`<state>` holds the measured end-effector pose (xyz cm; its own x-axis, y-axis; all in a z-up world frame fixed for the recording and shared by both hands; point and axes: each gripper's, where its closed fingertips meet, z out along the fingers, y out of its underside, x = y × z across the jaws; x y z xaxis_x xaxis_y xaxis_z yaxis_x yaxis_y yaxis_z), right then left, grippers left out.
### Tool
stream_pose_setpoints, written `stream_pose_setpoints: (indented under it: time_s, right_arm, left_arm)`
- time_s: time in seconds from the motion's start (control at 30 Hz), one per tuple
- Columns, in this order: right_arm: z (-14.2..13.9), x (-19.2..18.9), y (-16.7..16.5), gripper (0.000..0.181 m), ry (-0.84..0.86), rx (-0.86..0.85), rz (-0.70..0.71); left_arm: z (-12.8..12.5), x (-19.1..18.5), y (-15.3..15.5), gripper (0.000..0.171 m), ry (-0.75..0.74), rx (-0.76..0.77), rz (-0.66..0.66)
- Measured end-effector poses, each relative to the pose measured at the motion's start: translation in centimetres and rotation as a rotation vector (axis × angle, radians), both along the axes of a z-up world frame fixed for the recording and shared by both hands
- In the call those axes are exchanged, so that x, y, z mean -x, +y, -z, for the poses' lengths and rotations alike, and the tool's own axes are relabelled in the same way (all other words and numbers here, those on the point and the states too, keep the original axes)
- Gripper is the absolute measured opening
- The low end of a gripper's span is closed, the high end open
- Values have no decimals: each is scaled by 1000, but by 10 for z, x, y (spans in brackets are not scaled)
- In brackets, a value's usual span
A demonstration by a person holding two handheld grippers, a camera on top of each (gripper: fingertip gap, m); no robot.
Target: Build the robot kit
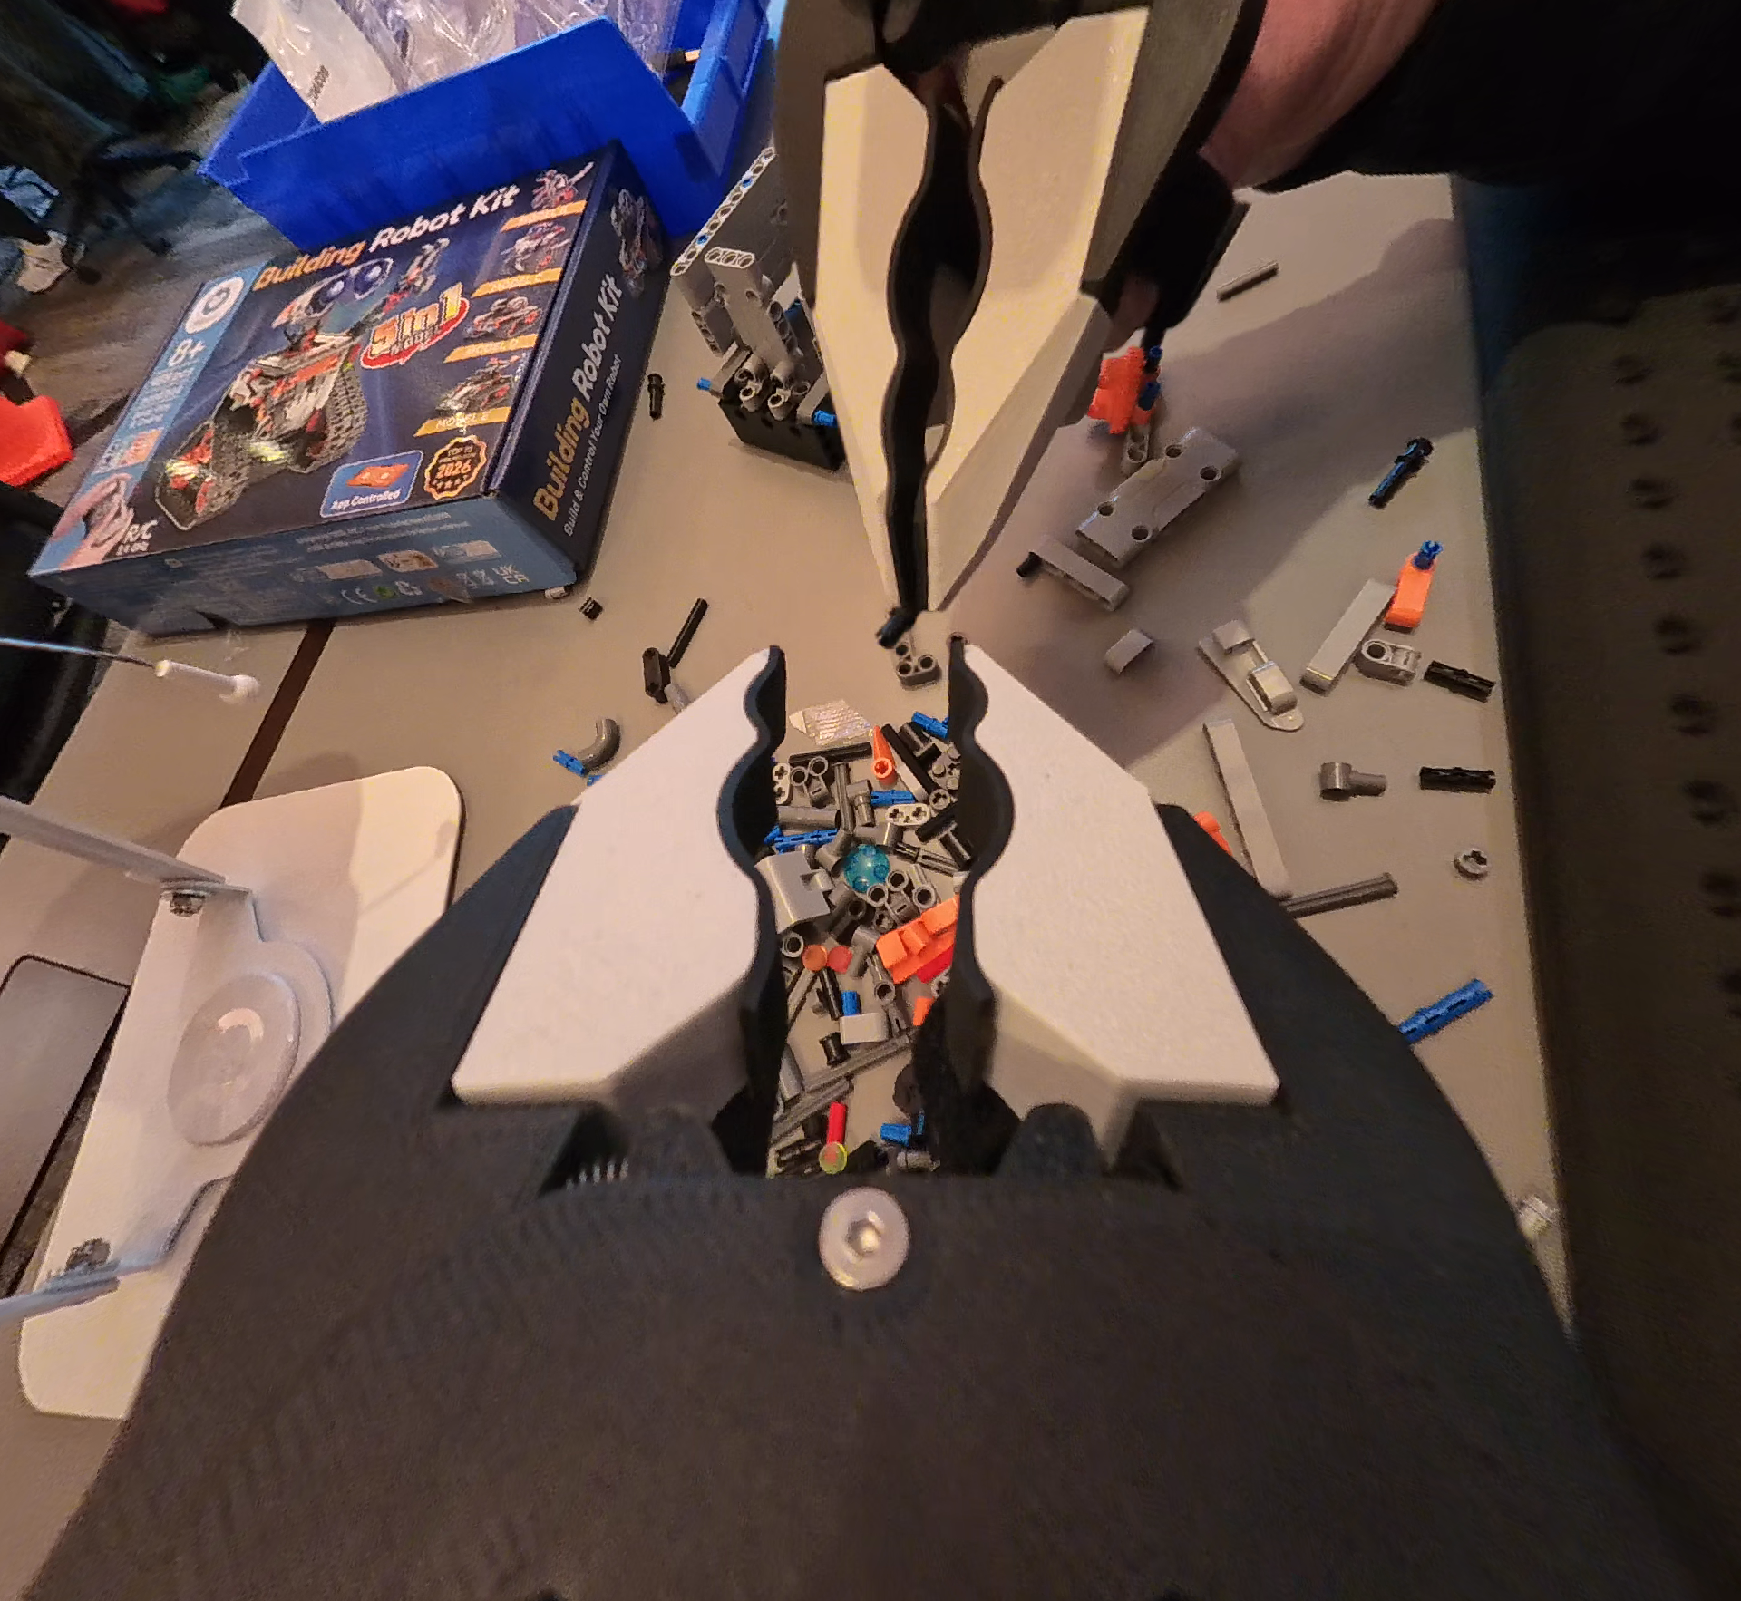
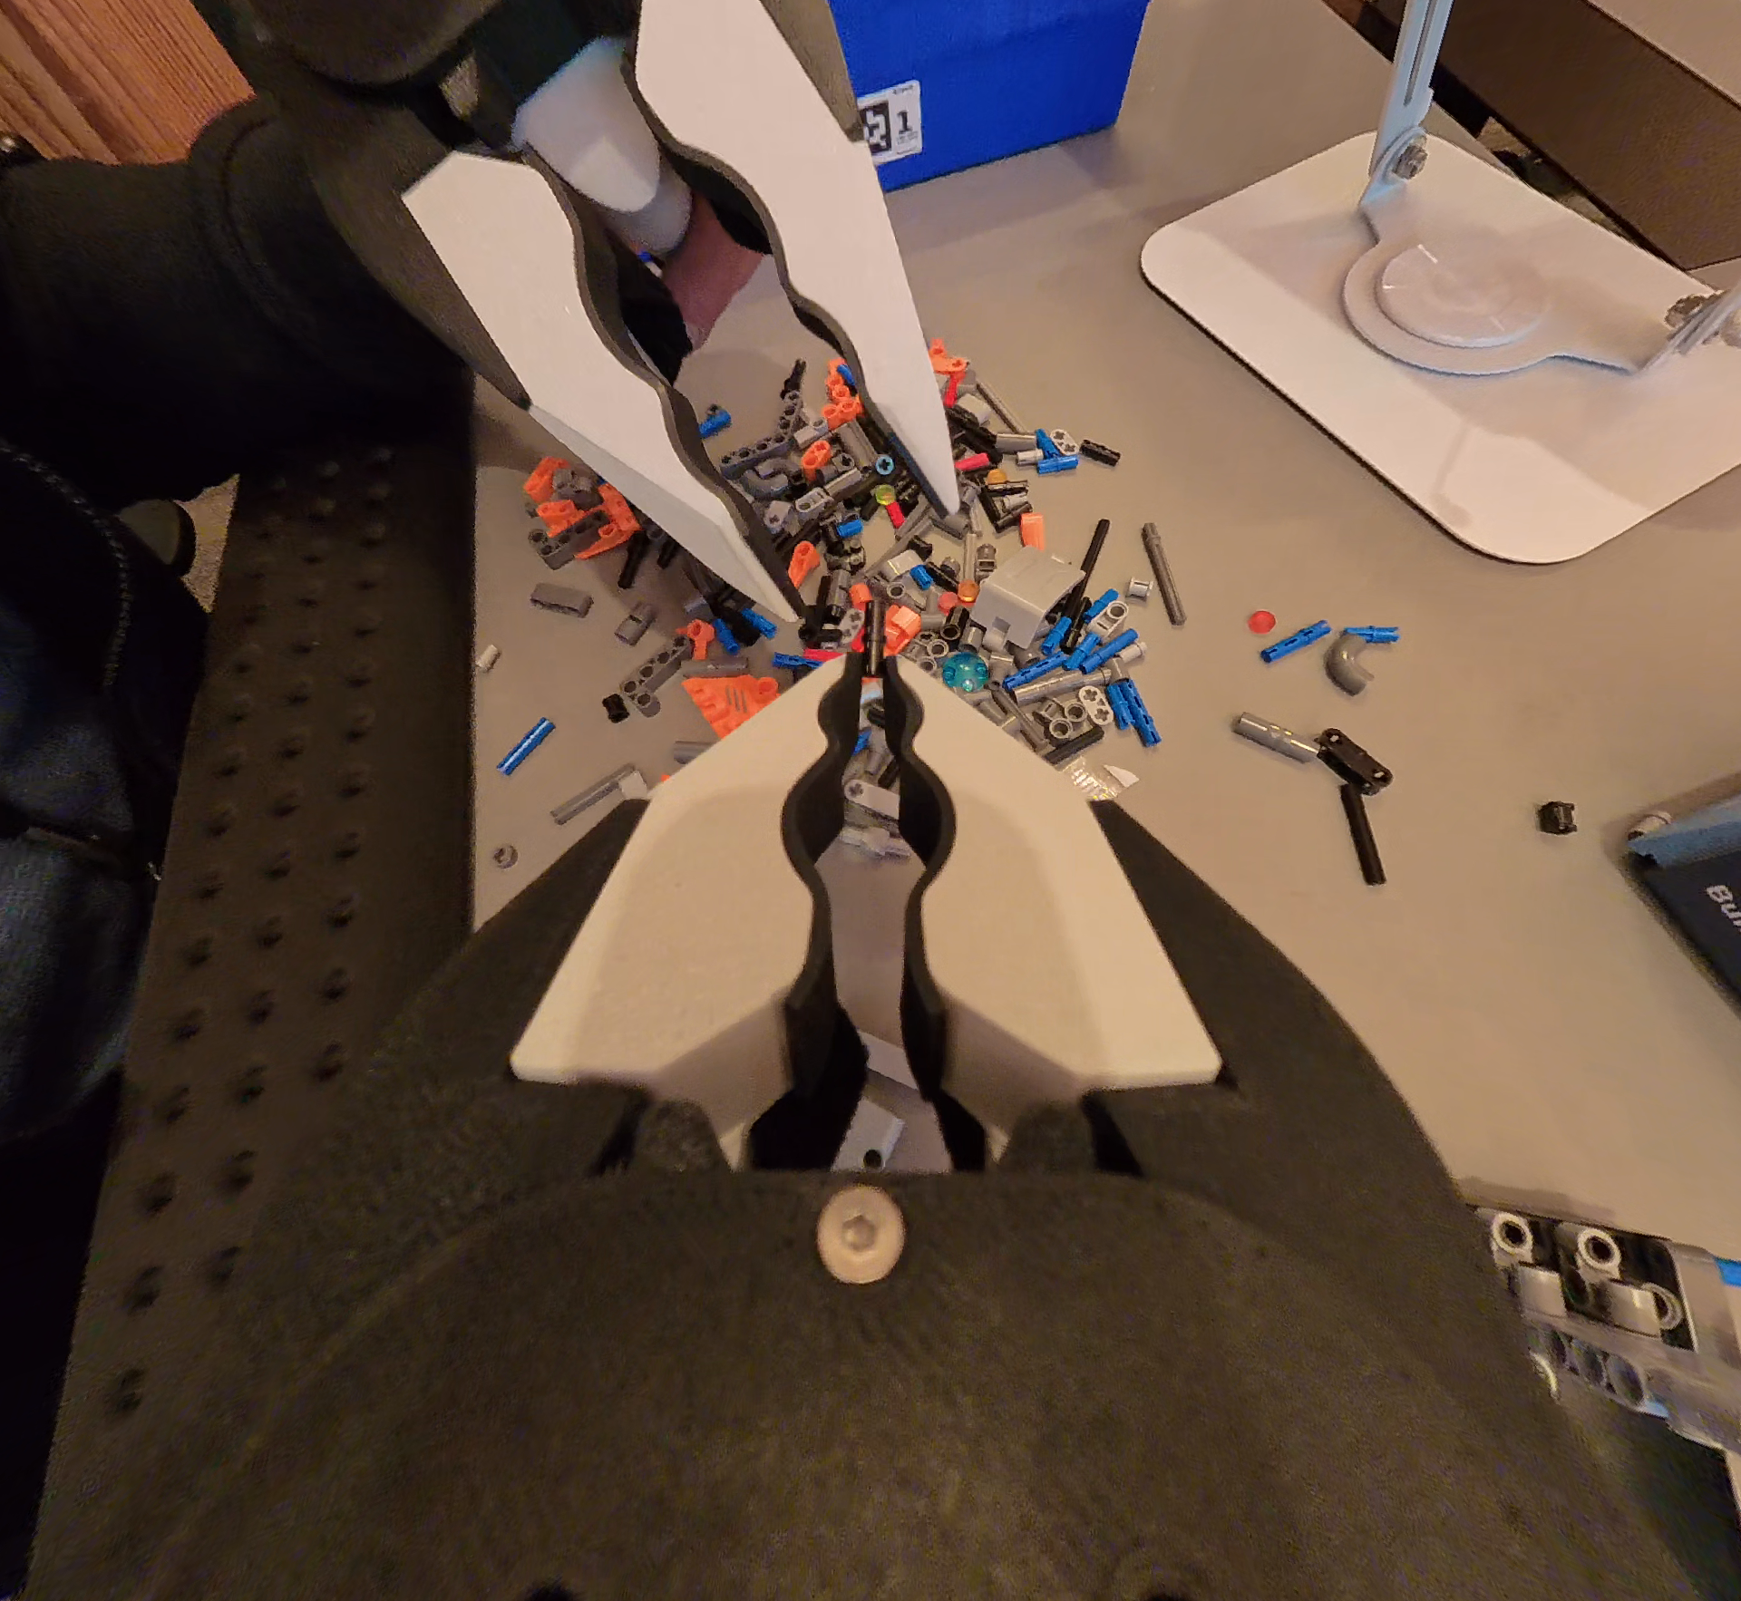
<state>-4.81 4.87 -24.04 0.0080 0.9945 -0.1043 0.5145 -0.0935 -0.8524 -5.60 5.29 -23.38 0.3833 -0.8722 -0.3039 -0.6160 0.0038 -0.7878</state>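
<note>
Black and slim, a small pin (image 2: 876, 635) is pinched at the very tips of the right gripper (image 2: 871, 670), whose jaws stand nearly closed on it. The pin hangs just above the near edge of the loose pile of parts (image 2: 942, 539) — grey, blue, orange and black pieces spread on the grey table (image 2: 1319, 944). Its long axis runs in line with the fingers, and its free end points away from the gripper, toward the pile's middle.

The left gripper (image 1: 867, 670) hovers over the same pile with its jaws wide apart and nothing between them; its tips sit just beside the right gripper's tips. A grey block (image 2: 1022, 593) lies in the pile to one side, and a blue bin (image 2: 989, 20) stands beyond the pile.

As a judgement: the hold is only a short bite at one end, so the pin could pivot or slip free and drop among many similar black pieces. The two sets of tips are close enough that a small sideways move could knock it loose.
</note>
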Motion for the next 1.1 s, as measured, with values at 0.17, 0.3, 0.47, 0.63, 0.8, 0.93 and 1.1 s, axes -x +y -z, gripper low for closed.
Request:
stream_pose_setpoints:
  time_s: [0.17, 0.3, 0.47, 0.63, 0.8, 0.93, 1.1]
  right_arm:
    - [-6, -2, 0, 2, 52, 49, -7]
    - [-11, -6, -2, 2, 91, 117, -28]
    - [-14, -8, -7, 2, 111, 163, -62]
    - [-13, -9, -14, 2, 100, 193, -97]
    - [-19, -14, -16, 2, 133, 247, -120]
    - [-24, -18, -16, 2, 164, 280, -126]
    - [-33, -20, -15, 2, 212, 308, -126]
  left_arm:
    - [-3, -1, 1, 31, 0, -31, -4]
    - [-7, -4, -1, 30, 12, -85, 3]
    - [-8, -13, -4, 28, 35, -138, 22]
    - [-2, -20, -6, 14, 109, -196, 32]
    - [-3, -26, -8, 6, 108, -208, 43]
    - [-8, -31, -8, 5, 79, -212, 44]
    - [-16, -33, -7, 5, 36, -222, 31]
